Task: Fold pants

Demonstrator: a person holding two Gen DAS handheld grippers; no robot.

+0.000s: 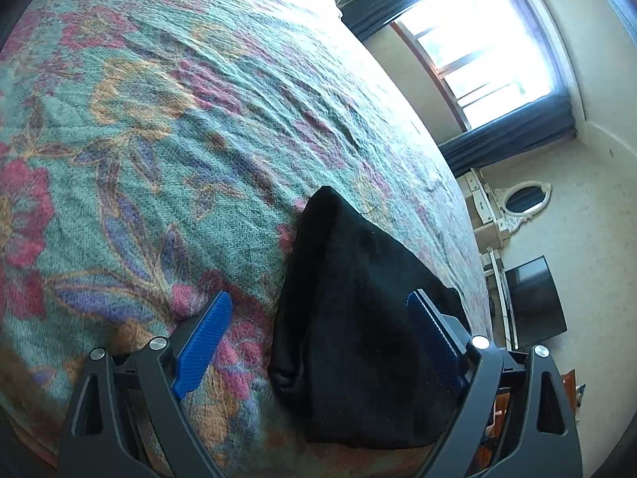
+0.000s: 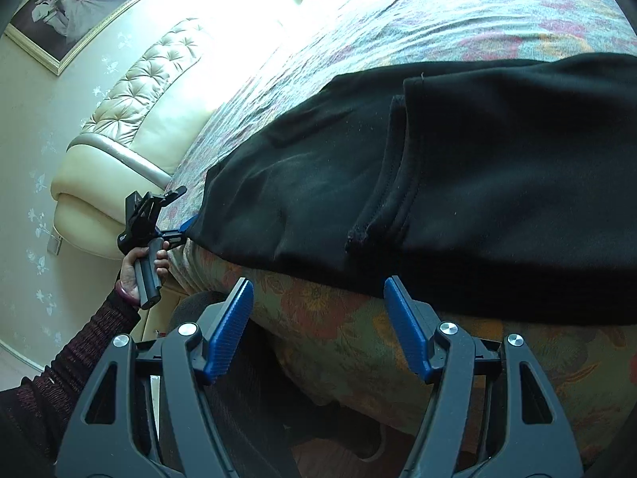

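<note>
Black pants [image 2: 477,179] lie folded lengthwise along the near edge of a bed with a floral blanket [image 2: 342,358], one layer doubled over the other. My right gripper [image 2: 318,283] is open at the bed's edge just below the pants' hem, with its right fingertip close to the cloth and nothing clamped. In the left wrist view the narrow end of the pants [image 1: 358,298] lies on the blanket [image 1: 159,139], and my left gripper [image 1: 318,298] stands wide open astride it. The right wrist view shows a hand holding the left gripper [image 2: 175,231] at the pants' far left end.
A cream tufted headboard [image 2: 131,119] and a framed picture [image 2: 71,12] are past the bed's left end. A bright window [image 1: 477,47] with dark curtains, a white dresser with an oval mirror [image 1: 521,199] and a dark screen [image 1: 537,298] stand beyond the bed.
</note>
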